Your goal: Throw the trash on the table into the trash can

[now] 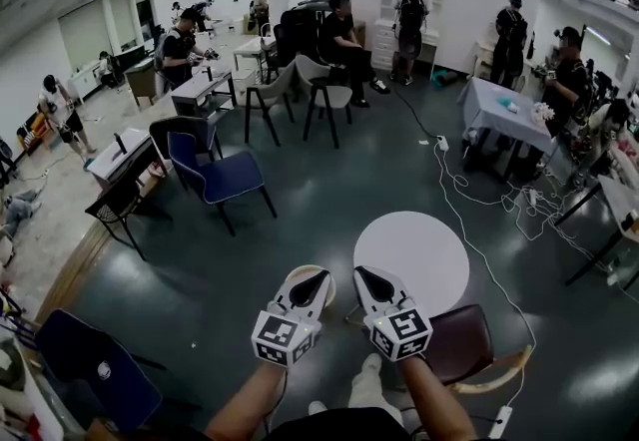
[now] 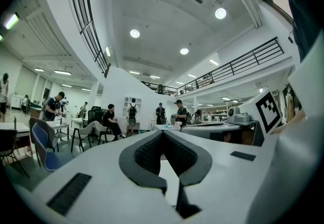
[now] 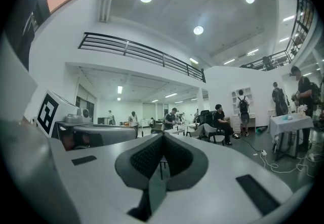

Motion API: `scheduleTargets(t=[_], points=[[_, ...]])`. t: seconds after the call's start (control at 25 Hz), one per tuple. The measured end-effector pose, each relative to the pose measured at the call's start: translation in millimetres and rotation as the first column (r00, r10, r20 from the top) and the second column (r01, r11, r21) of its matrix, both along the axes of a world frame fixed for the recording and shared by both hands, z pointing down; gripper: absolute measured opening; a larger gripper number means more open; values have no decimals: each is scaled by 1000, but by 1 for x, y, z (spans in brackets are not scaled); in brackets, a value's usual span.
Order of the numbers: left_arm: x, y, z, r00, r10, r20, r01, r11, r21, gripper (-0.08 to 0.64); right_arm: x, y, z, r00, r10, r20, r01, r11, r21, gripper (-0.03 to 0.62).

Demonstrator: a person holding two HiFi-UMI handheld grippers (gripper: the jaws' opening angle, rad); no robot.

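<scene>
Well, left gripper: its jaws are meeting at the tips with nothing between them (the left gripper view is showing the dark pads touching at their point). It is pointing level in the lower middle of the head view.
Right gripper: its jaws are likewise pressing together on nothing. It is riding just beside the left gripper, with a narrow gap between the two.
Round white table: it is standing just beyond the right gripper, right of centre in the lower half of the head view. That gripper's tip is overlapping the table's left edge in the picture.
Brown chair: it is sitting at the table's near side, in the lower right of the head view.
Blue chair: it is standing left of centre, well apart from the table.
White cable: it is trailing over the dark floor from the upper right and passing the table's right side.
Forearms: they are coming up from the bottom edge, one behind each gripper.
Seated person in black: this person is sitting on a chair in the upper middle, with other people standing at tables further back.
</scene>
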State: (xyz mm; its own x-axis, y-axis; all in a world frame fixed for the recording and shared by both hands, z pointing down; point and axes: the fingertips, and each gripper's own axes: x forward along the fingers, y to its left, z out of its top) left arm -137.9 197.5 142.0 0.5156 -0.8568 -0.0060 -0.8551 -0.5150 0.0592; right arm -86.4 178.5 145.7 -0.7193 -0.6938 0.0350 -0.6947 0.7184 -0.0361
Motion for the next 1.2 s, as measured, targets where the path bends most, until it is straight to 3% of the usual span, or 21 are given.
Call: scheduleTargets(t=[0.44, 1.2], points=[[-2, 61, -6, 1000, 27, 13, -28, 999, 24, 15, -1, 63, -10, 999, 26, 22, -27, 999, 31, 18], [19, 62, -28, 999, 42, -12, -42, 998, 54, 15, 18, 71, -27, 999, 25, 32, -26, 999, 40, 18]])
